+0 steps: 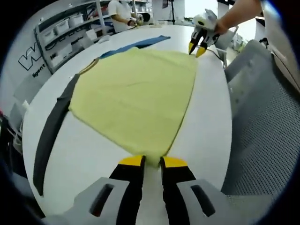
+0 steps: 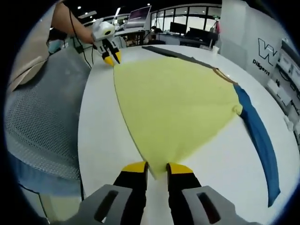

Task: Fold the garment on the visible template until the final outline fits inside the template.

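Observation:
A yellow garment (image 1: 136, 93) lies spread flat on the white table (image 1: 206, 126). My left gripper (image 1: 153, 162) is at the garment's near corner, its yellow-tipped jaws shut on the fabric edge. At the far corner of the same edge, the right gripper (image 1: 198, 48) pinches the cloth, held by a person's hand. In the right gripper view the yellow garment (image 2: 173, 98) runs away from my right gripper (image 2: 157, 168), which is shut on its near corner; the left gripper (image 2: 111, 56) holds the far corner. A dark strip (image 1: 51, 131) and a blue strip (image 2: 258, 136) border the garment.
A grey mesh chair (image 1: 262, 122) stands against the table's edge beside the held hem, and also shows as the mesh chair (image 2: 42, 117). Shelves with bins (image 1: 65, 33) and a person (image 1: 119, 14) are beyond the table. Desks with monitors (image 2: 187, 28) stand at the back.

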{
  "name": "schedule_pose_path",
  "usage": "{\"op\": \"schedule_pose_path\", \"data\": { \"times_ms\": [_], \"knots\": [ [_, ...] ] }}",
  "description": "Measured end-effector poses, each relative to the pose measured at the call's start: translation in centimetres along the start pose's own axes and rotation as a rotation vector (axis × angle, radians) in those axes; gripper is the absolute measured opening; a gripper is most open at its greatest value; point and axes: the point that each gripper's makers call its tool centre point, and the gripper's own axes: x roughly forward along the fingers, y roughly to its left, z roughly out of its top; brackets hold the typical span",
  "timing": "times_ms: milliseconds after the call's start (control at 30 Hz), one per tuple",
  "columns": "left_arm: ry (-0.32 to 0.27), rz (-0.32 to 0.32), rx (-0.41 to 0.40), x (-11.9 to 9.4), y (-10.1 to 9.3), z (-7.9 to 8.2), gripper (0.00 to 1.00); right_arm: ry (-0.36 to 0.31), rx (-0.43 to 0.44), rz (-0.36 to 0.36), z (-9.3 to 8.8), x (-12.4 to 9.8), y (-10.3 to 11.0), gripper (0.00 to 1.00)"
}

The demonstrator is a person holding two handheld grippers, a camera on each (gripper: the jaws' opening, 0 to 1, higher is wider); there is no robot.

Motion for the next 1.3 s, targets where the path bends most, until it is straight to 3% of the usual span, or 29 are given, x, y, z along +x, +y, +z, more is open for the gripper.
{"op": "schedule_pose_path", "data": {
  "times_ms": [133, 367, 500, 700, 767, 867, 900, 1000, 1067, 1133, 1200, 1233, 1300],
  "knots": [
    [0.005, -0.010, 0.000, 0.1, -0.1, 0.0, 0.06, 0.011, -0.010, -0.017, -0.1, 0.0, -0.4, 0.03],
    [0.002, -0.006, -0.008, 0.1, -0.1, 0.0, 0.06, 0.017, -0.020, -0.030, 0.2, -0.2, -0.1, 0.00],
    [0.003, -0.002, -0.020, -0.1, 0.0, -0.2, 0.06, -0.016, -0.007, -0.018, 1.0, -0.8, 0.7, 0.00],
    [0.000, 0.001, -0.034, -0.5, 0.0, -0.4, 0.06, 0.001, -0.032, -0.013, 0.6, -0.7, 1.2, 0.00],
    [-0.012, -0.008, -0.062, -0.5, -0.2, -0.3, 0.05, 0.038, -0.066, -0.021, 0.0, -0.7, 1.1, 0.00],
    [-0.008, -0.021, -0.056, -0.5, -0.7, -0.2, 0.05, 0.014, -0.038, -0.030, 0.2, -0.8, 0.8, 0.00],
    [-0.011, -0.020, -0.064, -0.5, -0.7, -0.2, 0.05, 0.030, -0.075, -0.029, -0.1, -0.8, 0.9, 0.00],
    [-0.025, -0.015, -0.117, -0.5, -0.9, -0.1, 0.05, 0.016, -0.059, -0.031, 0.1, -1.1, 1.0, 0.00],
    [-0.013, -0.026, -0.099, -0.4, -1.4, -0.4, 0.05, 0.025, -0.085, -0.021, 0.1, -1.1, 1.3, 0.00],
    [-0.018, -0.021, -0.100, -0.4, -1.4, -0.3, 0.05, 0.020, -0.059, -0.040, 0.0, -1.2, 0.8, 0.00],
    [-0.046, -0.010, -0.191, -0.5, -1.2, 0.0, 0.05, 0.027, -0.073, -0.020, 0.0, -1.0, 1.3, 0.00],
    [-0.031, -0.023, -0.163, -0.4, -1.5, -0.2, 0.05, 0.034, -0.098, -0.011, -0.1, -1.0, 1.5, 0.00],
    [-0.005, -0.030, -0.070, -0.3, -2.0, -0.4, 0.05, 0.032, -0.063, -0.037, 0.0, -1.2, 0.9, 0.00]
  ]
}}
